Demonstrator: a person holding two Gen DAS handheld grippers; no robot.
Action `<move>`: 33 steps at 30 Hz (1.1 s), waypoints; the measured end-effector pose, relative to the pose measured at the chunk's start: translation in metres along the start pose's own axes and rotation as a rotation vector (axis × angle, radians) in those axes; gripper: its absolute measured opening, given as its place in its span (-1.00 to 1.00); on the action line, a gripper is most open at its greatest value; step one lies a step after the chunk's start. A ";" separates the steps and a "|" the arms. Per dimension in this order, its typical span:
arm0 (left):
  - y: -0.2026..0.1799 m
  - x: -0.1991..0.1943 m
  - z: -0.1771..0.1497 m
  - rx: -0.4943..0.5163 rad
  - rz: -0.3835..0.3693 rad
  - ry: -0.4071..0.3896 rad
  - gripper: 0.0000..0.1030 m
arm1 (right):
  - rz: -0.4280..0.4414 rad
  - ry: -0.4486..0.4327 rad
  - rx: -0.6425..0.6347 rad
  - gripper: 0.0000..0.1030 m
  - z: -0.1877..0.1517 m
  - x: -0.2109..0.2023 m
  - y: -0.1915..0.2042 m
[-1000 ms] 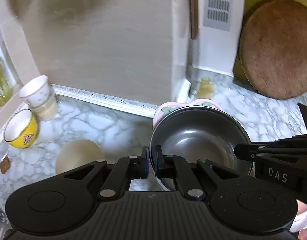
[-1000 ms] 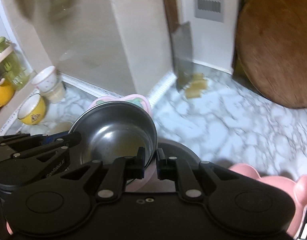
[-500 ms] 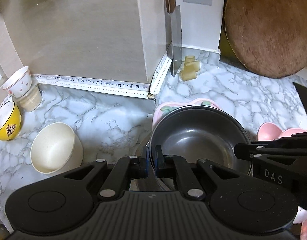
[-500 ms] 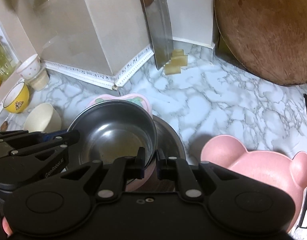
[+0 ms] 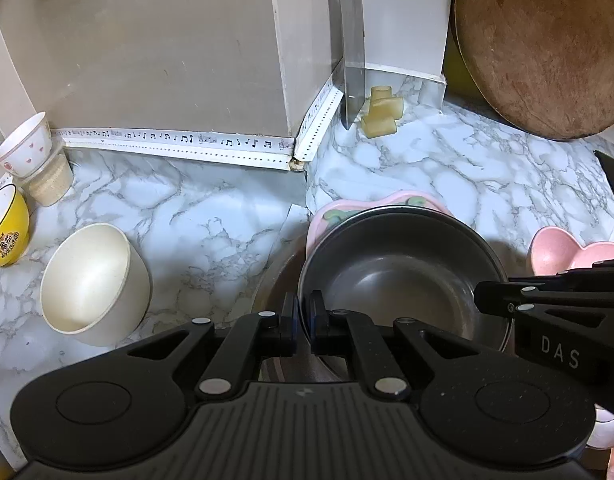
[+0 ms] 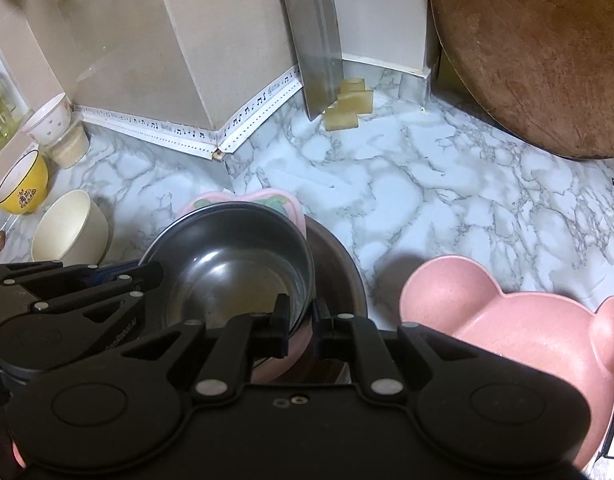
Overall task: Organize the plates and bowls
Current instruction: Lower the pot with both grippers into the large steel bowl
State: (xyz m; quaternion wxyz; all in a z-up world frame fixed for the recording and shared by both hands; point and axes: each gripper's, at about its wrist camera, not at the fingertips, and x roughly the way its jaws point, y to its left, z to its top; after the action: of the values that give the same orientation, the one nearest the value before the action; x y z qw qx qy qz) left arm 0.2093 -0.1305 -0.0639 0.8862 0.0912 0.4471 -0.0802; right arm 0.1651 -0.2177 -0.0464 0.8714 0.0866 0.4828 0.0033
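Note:
A dark steel bowl (image 5: 403, 272) sits nested in a pink flower-shaped dish (image 5: 383, 205). My left gripper (image 5: 303, 322) is shut on the bowl's left rim. My right gripper (image 6: 300, 322) is shut on the right rim of the same bowl (image 6: 231, 264) and the pink dish (image 6: 283, 204). The stack hangs just above a dark round plate (image 6: 339, 268) on the marble counter. A cream bowl (image 5: 93, 280) stands to the left. A pink bear-shaped dish (image 6: 507, 344) lies to the right.
A yellow bowl (image 5: 5, 232) and a white cup on a beige cup (image 5: 31, 152) stand at the far left. A cleaver (image 6: 319, 40) leans on the back wall, with yellow blocks (image 6: 347, 108) beside it. A round wooden board (image 6: 535, 52) leans at back right.
Both grippers have come down and back with the bowl stack. The counter, the cream bowl and the pink bear dish have come fully into view.

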 end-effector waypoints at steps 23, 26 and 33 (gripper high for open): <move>0.009 0.006 -0.001 0.009 -0.063 0.023 -0.88 | 0.019 0.004 0.009 -0.55 0.003 0.000 0.001; 0.011 0.004 -0.001 0.013 -0.079 0.029 -0.85 | 0.026 0.007 0.014 -0.53 0.004 -0.003 0.001; 0.020 -0.004 -0.001 -0.001 -0.107 0.012 -0.79 | 0.030 -0.020 -0.005 -0.35 0.005 -0.015 0.008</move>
State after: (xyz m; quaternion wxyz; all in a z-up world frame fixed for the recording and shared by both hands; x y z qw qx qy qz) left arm 0.2106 -0.1100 -0.0598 0.8781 0.0672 0.4566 -0.1268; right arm 0.1616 -0.2124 -0.0297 0.8762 0.0916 0.4728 0.0170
